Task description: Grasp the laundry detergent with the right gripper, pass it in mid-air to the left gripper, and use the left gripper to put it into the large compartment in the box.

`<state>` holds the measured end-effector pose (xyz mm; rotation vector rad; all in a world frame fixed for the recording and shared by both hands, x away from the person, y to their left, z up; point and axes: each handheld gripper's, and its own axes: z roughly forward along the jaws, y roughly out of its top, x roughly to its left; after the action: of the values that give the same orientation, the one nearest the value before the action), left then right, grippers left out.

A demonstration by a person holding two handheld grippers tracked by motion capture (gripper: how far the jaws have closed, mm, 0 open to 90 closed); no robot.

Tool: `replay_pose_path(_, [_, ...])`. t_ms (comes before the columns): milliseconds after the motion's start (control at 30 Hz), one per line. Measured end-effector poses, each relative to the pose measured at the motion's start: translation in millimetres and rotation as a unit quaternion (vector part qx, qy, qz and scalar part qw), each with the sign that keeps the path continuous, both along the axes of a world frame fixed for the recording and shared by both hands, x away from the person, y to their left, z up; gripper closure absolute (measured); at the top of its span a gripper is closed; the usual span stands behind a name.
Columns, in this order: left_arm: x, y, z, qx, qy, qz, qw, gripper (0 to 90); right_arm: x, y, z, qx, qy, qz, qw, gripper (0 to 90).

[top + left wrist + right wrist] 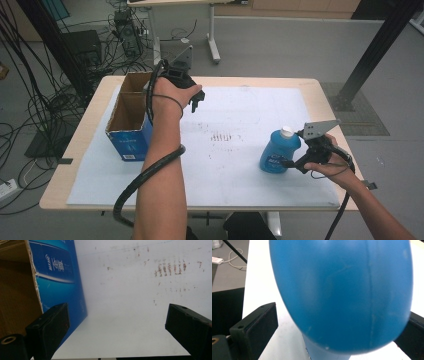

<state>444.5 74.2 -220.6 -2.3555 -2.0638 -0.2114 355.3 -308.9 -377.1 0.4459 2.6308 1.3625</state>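
Note:
A blue bottle point(279, 151) with a white cap stands upright at the right of the white sheet point(235, 172). My right gripper point(288, 162) reaches it from the right, low on its body. In the right gripper view the bottle point(342, 290) sits between the jaws. The left jaw stands apart from it with a strip of sheet showing, and the right jaw is partly hidden behind it. My left gripper point(196, 101) hovers over the back of the sheet beside an open cardboard box point(129, 142) with blue sides. Its jaws point(117, 322) are wide apart with nothing between them, next to the box wall point(57, 272).
Brown smudges point(223, 136) mark the middle of the sheet. Behind the table stands another desk's leg point(213, 37). Cables point(35, 100) crowd the floor at the left, and a black post base point(350, 95) stands at the right.

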Motion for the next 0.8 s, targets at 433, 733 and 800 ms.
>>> replay_pose_path(433, [0.1,0.3,0.2,0.000,0.000,0.001,1.0000,6.1,-0.2,0.8,-0.2,0.000,-0.001,-0.001,1.0000,1.8])
replay_pose_path(733, [-0.2,-0.2,-0.6,0.000,0.000,-0.001,1.0000,6.1,-0.5,1.1,-0.4,0.001,-0.002,-0.003,1.0000,1.8])
replay_pose_path(800, [-0.3,-0.2,-1.3,0.000,0.000,0.000,1.0000,6.2,-0.7,1.0,-0.9,0.001,-0.003,-0.004,1.0000,1.9])
